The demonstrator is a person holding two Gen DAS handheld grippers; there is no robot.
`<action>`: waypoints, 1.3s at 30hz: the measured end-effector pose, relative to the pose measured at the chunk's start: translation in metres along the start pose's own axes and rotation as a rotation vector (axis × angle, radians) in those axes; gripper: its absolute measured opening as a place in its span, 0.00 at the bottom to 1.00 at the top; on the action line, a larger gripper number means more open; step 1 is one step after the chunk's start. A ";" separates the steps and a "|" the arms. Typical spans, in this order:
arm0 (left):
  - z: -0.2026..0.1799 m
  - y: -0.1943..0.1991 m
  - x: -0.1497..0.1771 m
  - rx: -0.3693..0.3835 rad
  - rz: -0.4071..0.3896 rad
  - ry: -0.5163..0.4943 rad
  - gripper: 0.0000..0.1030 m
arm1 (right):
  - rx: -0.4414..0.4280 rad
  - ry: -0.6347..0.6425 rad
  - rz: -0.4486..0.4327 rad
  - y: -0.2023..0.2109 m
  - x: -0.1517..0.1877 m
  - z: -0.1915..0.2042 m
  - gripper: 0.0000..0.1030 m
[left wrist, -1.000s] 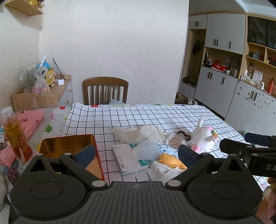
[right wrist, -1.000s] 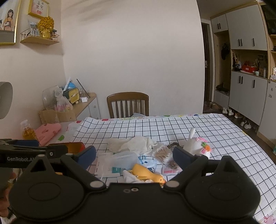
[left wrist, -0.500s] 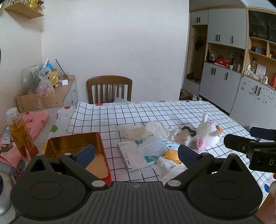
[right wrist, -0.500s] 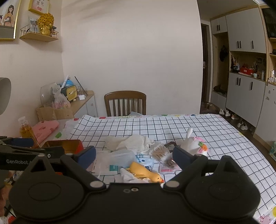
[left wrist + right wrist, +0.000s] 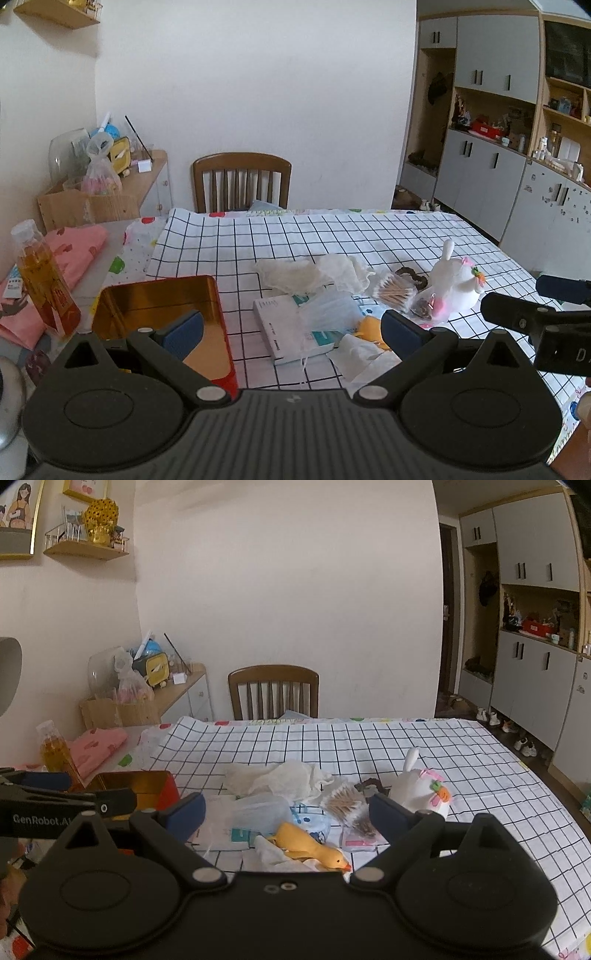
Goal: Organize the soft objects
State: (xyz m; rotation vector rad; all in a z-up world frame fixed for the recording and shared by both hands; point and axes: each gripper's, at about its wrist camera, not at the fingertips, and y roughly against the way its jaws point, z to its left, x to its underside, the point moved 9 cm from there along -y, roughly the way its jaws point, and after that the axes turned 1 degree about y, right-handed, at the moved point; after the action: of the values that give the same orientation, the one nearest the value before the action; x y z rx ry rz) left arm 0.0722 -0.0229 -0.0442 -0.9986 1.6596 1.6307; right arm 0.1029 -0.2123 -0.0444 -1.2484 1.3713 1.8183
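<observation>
Both sets of jaws stand spread and empty: the left gripper (image 5: pixel 291 328) and right gripper (image 5: pixel 286 810) hover side by side over the near edge of the black-and-white checked tablecloth (image 5: pixel 332 236). Ahead lies the heap of soft things, with the yellow rubber duck (image 5: pixel 314 845) nearest the right gripper, its long axis slanting from far-left to near-right, beak toward the camera. An open gold-lined red tin (image 5: pixel 159 306), likely the destination, sits left of the heap, closer to the left gripper.
</observation>
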 end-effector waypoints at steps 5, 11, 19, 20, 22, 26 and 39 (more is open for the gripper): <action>-0.010 -0.025 0.007 -0.015 0.051 0.011 1.00 | -0.014 0.016 0.050 -0.021 0.009 -0.017 0.91; -0.030 -0.058 0.019 -0.018 0.108 0.017 1.00 | -0.038 0.051 0.115 -0.056 0.026 -0.045 0.83; -0.065 -0.096 0.043 -0.001 0.163 -0.046 1.00 | -0.160 0.134 0.198 -0.100 0.033 -0.062 0.76; -0.068 -0.100 0.045 0.003 0.169 -0.046 1.00 | -0.186 0.148 0.212 -0.105 0.034 -0.062 0.75; -0.074 -0.108 0.050 0.015 0.183 -0.038 1.00 | -0.229 0.172 0.244 -0.116 0.037 -0.062 0.72; -0.085 -0.124 0.060 0.015 0.217 -0.037 1.00 | -0.277 0.227 0.292 -0.136 0.041 -0.059 0.68; -0.097 -0.173 0.087 0.043 0.329 0.022 0.92 | -0.404 0.296 0.434 -0.183 0.064 -0.041 0.54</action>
State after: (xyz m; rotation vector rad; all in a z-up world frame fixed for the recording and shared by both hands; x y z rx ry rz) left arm 0.1791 -0.1212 -0.2043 -0.7538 1.9455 1.7850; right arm 0.2427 -0.1952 -0.1844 -1.5665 1.5785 2.3727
